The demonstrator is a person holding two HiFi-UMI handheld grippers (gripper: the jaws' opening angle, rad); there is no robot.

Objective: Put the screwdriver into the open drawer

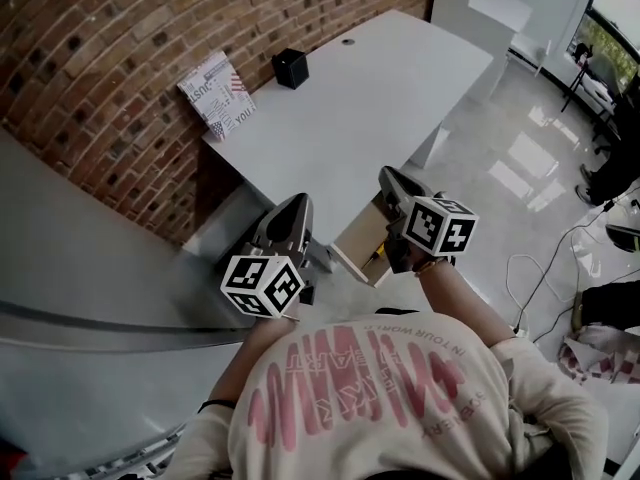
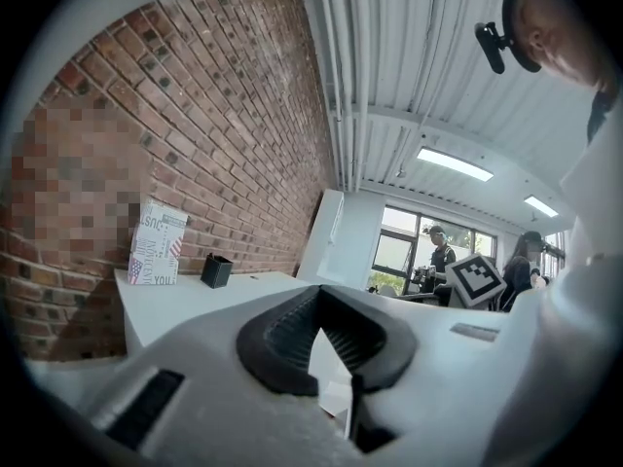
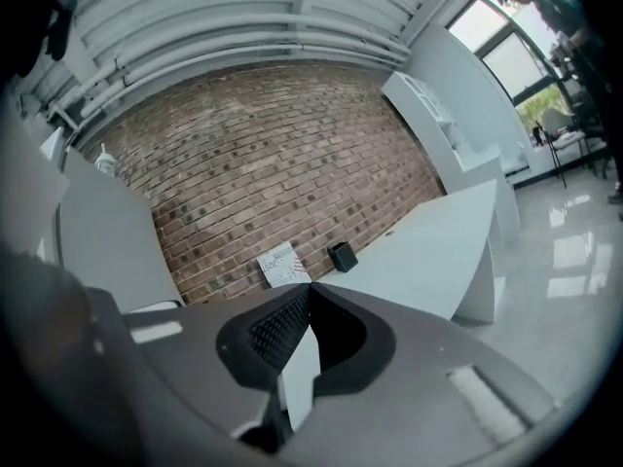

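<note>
Left hand-held gripper (image 1: 298, 204) (image 2: 319, 290) is held level, jaws tip to tip with nothing in them. Right hand-held gripper (image 1: 388, 176) (image 3: 308, 289) is pinched fully together as well, and empty. Under the white counter (image 1: 400, 78), at its 6 o'clock, the drawer (image 1: 358, 236) stands open. The screwdriver (image 1: 379, 257) shows as a yellow sliver at the drawer's 5 o'clock end, just beside the right hand-held gripper. A black box (image 1: 290, 68) and a printed carton (image 1: 218, 95) sit at the counter's 10 o'clock edge.
</note>
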